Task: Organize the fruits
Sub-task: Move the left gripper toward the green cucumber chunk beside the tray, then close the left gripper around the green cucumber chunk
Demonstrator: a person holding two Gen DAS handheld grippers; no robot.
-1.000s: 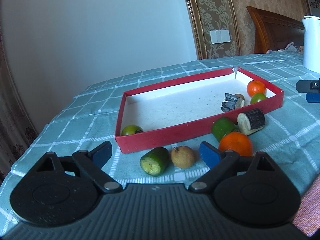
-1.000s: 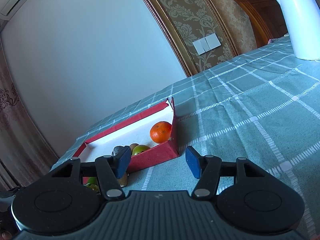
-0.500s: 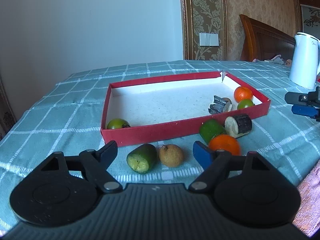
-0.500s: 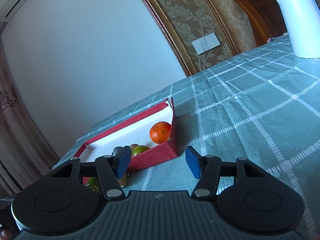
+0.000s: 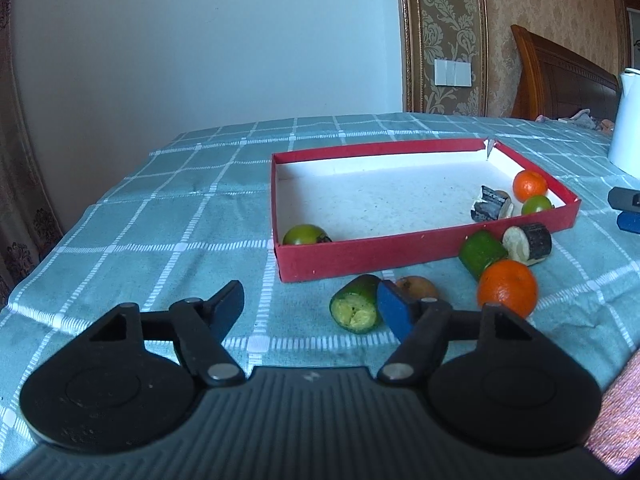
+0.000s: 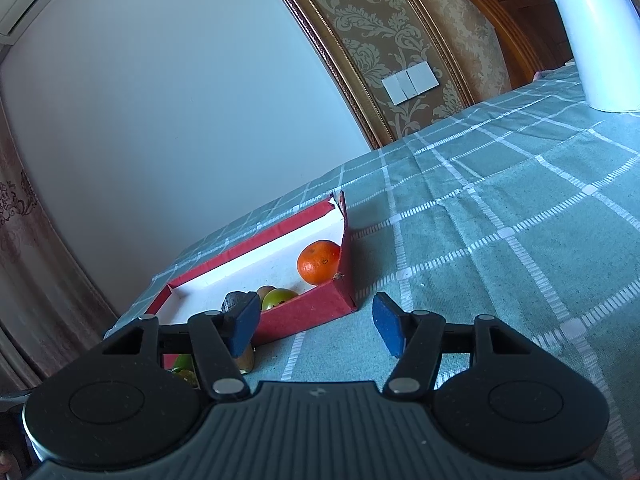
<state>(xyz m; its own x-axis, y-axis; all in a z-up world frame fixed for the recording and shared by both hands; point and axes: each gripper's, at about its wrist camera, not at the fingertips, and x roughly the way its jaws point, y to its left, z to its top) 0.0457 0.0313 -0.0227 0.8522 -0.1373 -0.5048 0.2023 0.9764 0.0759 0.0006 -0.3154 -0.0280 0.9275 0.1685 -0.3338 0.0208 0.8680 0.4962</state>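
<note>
Left hand-held gripper (image 5: 310,308) has its jaws closing with only bare cloth between them. A short green cucumber piece with a pale cut face (image 5: 356,309) lies on the bench (image 5: 168,216) just right of the gap, before the shallow red cardboard tray (image 5: 420,248), its long axis pointing toward the tray. Right hand-held gripper (image 6: 316,326), opening and empty, looks farther away.

Black grippers (image 5: 310,306); blue-padded jaws
</note>
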